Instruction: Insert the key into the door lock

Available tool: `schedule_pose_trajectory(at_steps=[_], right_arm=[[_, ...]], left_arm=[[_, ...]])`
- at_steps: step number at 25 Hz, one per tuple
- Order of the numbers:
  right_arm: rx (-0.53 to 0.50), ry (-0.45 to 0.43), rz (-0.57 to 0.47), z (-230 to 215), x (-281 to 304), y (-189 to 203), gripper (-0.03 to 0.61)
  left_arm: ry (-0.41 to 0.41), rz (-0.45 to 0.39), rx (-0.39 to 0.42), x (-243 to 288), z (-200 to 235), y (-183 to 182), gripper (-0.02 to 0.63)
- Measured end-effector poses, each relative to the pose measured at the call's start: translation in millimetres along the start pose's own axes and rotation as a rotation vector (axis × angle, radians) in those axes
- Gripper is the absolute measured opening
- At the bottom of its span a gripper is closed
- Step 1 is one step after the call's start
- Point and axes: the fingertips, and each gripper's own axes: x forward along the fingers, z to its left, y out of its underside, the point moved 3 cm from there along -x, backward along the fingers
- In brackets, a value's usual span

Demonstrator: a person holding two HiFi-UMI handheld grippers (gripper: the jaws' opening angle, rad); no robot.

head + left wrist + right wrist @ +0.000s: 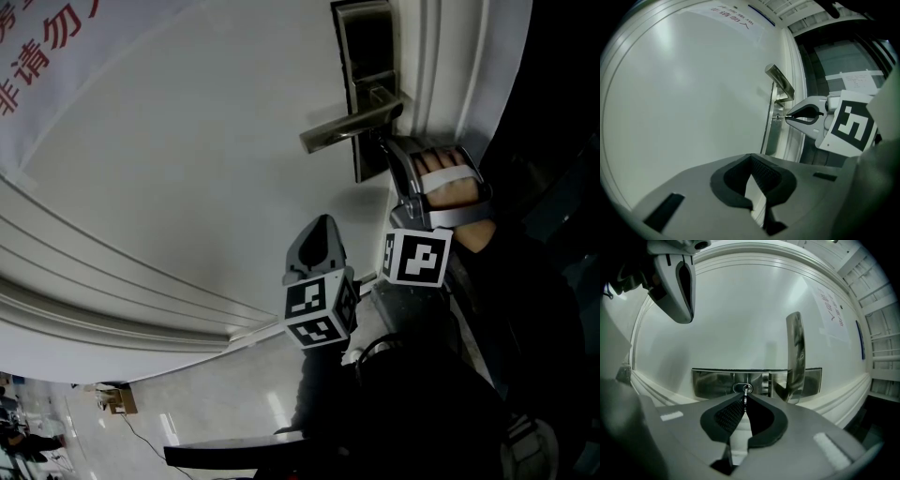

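Your right tool is pinched tight on the key, with only a thin strip of the blade showing past the pad tips. The key points straight at the lock, and its tip sits at the oval keyhole. You cannot tell from any view how far in it goes. The lock is set in a shiny metal plate on the white door, and the handle stands out from the same plate just beside the keyhole.

In the head view, your hand grips the right tool close to the door's edge, under the handle.

Your left tool is closed, its pad tips meeting with nothing between them. It hangs clear of the door, apart from the lock, with the right tool ahead of it. A notice with red characters is fixed on the door, well away from the lock.
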Motion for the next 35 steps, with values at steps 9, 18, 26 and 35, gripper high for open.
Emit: schedule_pose_trajectory(at_steps=[9,18,26,35], right_arm=[[-0.002,-0.004,-0.010,-0.2,-0.2,-0.2,0.013],[-0.006,-0.004,-0.017,0.6,-0.1,0.4,0.013],[-0.012,-0.006,-0.020,0.6,-0.2,-0.2,0.013],[-0.019,0.000,-0.014,0.1,-0.3,0.0,0.013]], left_arm=[[-0.006,-0.002,-0.005,1.1,1.6,-0.7,0.002],[-0.012,-0.008,-0.003,1.0,0.5,-1.7,0.002],[-0.011,-0.006,-0.012,1.8,-0.5,-0.7,0.002],[-0.010,-0.006,-0.015,1.0,0.2,-1.9,0.002]])
